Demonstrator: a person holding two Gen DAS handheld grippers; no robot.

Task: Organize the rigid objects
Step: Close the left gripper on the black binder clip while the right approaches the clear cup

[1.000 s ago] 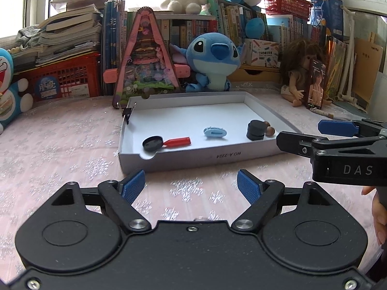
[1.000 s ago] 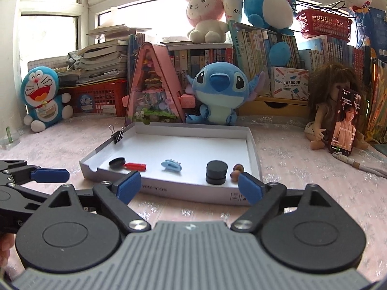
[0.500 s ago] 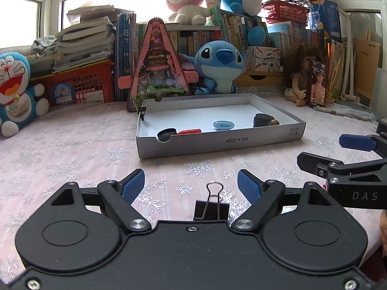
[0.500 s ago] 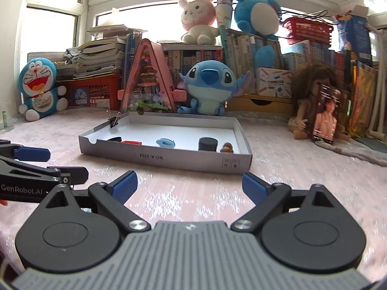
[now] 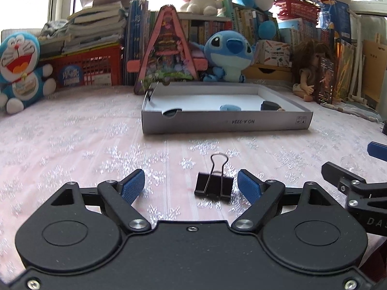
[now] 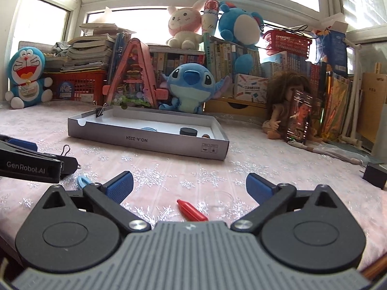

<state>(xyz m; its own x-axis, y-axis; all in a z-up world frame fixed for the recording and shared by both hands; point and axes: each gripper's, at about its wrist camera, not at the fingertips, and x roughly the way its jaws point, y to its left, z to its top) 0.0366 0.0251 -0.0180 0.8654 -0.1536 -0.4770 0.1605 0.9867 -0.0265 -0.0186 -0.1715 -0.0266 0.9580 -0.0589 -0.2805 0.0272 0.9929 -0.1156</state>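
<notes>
My left gripper (image 5: pixel 191 184) hangs released over the desk (image 5: pixel 72 145), the binder clip (image 5: pixel 212 186) standing between its pads, nearer the right one and untouched. My right gripper (image 6: pixel 189 186) is opening, with only a red piece (image 6: pixel 192 210) lying below it. The clip looks light, stiff and slick; I'd pinch its black body, not the springy wire loops. The box (image 5: pixel 225 123) waits beyond.
</notes>
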